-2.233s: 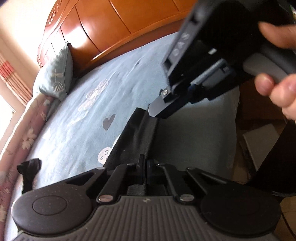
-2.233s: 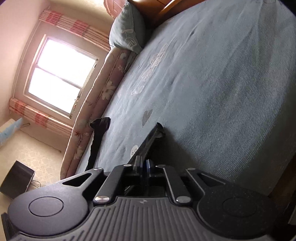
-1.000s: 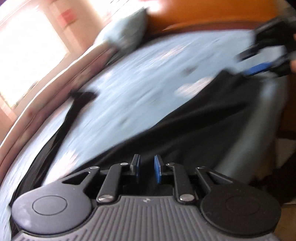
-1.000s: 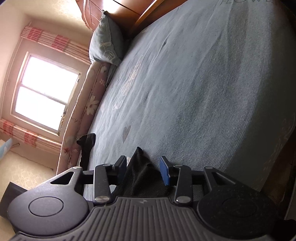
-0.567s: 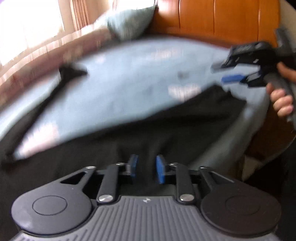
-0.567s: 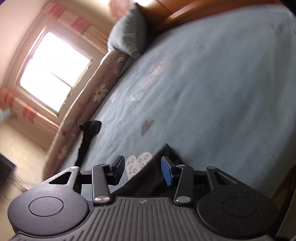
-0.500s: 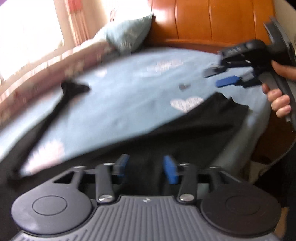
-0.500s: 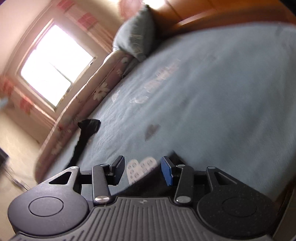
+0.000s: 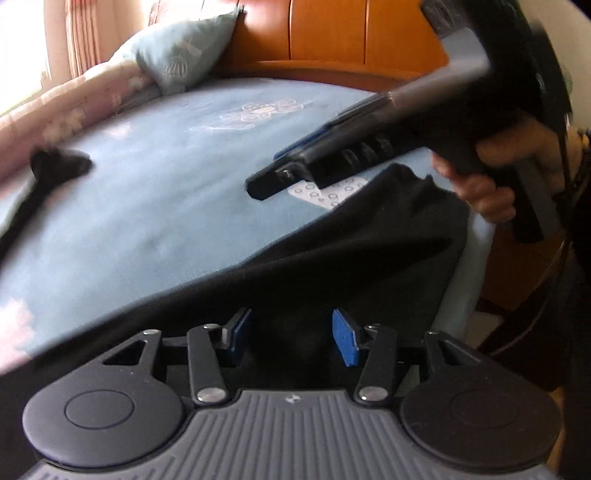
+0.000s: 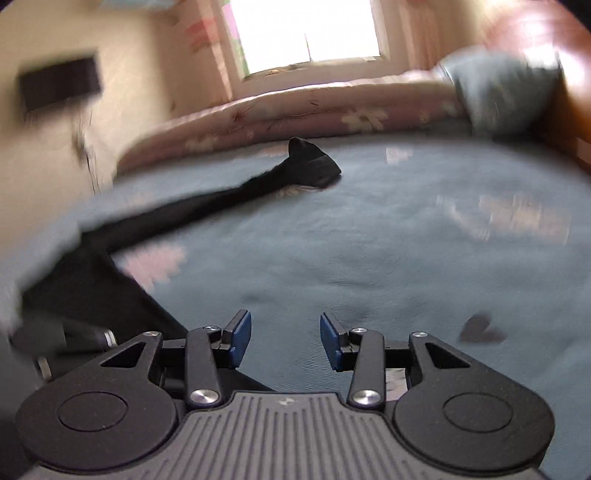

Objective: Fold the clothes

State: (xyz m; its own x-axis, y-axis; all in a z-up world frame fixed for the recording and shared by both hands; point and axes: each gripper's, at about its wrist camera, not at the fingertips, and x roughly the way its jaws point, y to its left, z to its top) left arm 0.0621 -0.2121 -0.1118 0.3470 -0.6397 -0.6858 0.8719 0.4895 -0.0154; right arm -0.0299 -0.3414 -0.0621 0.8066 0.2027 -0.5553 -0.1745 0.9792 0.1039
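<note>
Hovering over a blue bedspread (image 9: 155, 206), our left gripper (image 9: 291, 334) stands with its blue-padded fingers (image 9: 343, 341) spread wide and nothing between them; directly beneath and ahead of it lies the black garment (image 9: 332, 258), spread flat along the near edge of the bed. We see the cloth run off to the tool's left, where a narrow dark strip ends in a bunched tip (image 9: 59, 166) near the pink floral quilt (image 9: 74, 107). Ahead and to the right of the left tool, our right gripper (image 9: 266, 184) crosses the view, held in a bare hand (image 9: 495, 173), its tip above the bedspread just past the garment's far corner. From the right wrist camera, our right gripper (image 10: 284, 338) also stands wide open and holds nothing, with bare blue bedspread (image 10: 369, 251) between and ahead of its fingers (image 10: 332, 341). The black garment (image 10: 122, 295) lies to that tool's left, and its long strip reaches ahead to a folded end (image 10: 310, 166) near the quilt (image 10: 295, 110). A blue pillow (image 10: 502, 92) rests ahead to the right against a wooden headboard (image 9: 332, 33). Both views are blurred.
</note>
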